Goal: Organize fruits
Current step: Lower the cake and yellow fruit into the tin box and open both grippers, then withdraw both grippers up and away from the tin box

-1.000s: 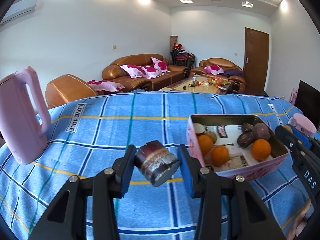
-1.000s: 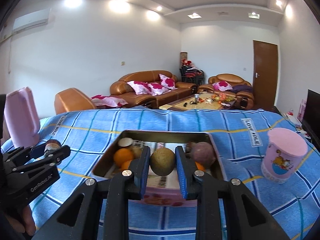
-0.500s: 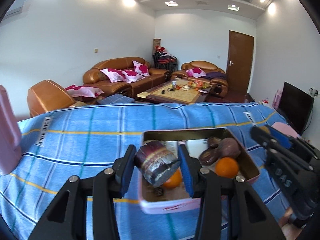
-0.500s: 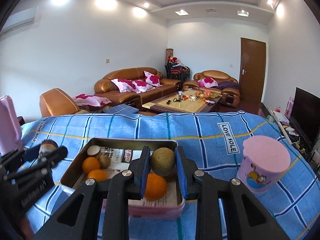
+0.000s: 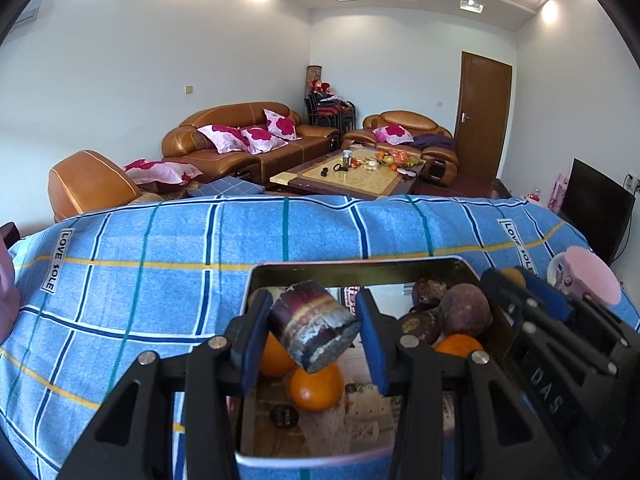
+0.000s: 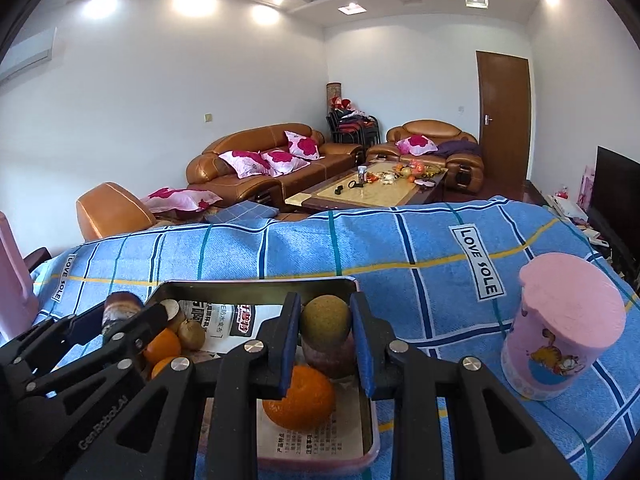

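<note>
A metal fruit tray [image 5: 360,267] with a paper lining sits on the blue checked cloth; it also shows in the right wrist view [image 6: 256,282]. It holds oranges [image 5: 316,387], dark purple fruits [image 5: 464,310] and small brown fruits [image 6: 191,333]. My left gripper [image 5: 310,334] is shut on a purple sugarcane piece [image 5: 314,330] above the tray's left part. My right gripper [image 6: 326,338] is shut on a round brown-green fruit [image 6: 326,320] above the tray's right part, over an orange [image 6: 298,398]. Each gripper shows at the edge of the other's view.
A pink cartoon cup [image 6: 562,344] stands on the cloth right of the tray. A pink jug [image 6: 14,276] stands at the far left. Beyond the table's far edge are brown sofas [image 5: 240,136] and a coffee table [image 5: 352,172].
Both grippers have moved toward and over the tray with their fruits still held. The left one came in from the left of the tray.
</note>
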A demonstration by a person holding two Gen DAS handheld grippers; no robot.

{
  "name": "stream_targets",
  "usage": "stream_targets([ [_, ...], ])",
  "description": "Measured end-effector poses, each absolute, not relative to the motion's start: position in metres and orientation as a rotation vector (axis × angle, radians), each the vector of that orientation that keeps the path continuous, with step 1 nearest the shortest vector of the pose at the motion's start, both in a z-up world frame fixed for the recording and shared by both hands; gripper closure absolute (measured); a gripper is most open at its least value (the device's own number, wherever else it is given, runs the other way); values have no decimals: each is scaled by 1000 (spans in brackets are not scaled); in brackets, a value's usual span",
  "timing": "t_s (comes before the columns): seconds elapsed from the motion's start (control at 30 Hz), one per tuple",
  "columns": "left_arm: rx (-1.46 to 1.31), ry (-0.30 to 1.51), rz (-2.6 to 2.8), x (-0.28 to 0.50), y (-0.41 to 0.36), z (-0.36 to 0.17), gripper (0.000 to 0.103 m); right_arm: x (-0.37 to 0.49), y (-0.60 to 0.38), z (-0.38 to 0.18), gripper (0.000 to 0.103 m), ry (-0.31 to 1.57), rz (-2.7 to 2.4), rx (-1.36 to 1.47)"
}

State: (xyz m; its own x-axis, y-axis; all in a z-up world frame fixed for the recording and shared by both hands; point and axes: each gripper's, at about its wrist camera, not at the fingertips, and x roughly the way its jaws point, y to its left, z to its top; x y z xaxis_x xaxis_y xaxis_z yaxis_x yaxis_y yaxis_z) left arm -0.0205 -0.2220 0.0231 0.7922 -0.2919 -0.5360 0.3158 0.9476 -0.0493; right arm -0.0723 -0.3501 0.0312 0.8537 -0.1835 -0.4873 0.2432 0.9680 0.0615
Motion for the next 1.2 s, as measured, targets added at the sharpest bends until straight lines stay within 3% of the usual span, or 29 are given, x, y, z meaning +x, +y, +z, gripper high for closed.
stream_targets([
  [0.83, -5, 686, -361, -1, -218, 3, 58, -52, -345, 13, 75, 593, -50, 170],
  [1.2, -26, 698, -361, 1, -215, 1, 58, -52, -355, 8, 75, 581, 88, 348],
])
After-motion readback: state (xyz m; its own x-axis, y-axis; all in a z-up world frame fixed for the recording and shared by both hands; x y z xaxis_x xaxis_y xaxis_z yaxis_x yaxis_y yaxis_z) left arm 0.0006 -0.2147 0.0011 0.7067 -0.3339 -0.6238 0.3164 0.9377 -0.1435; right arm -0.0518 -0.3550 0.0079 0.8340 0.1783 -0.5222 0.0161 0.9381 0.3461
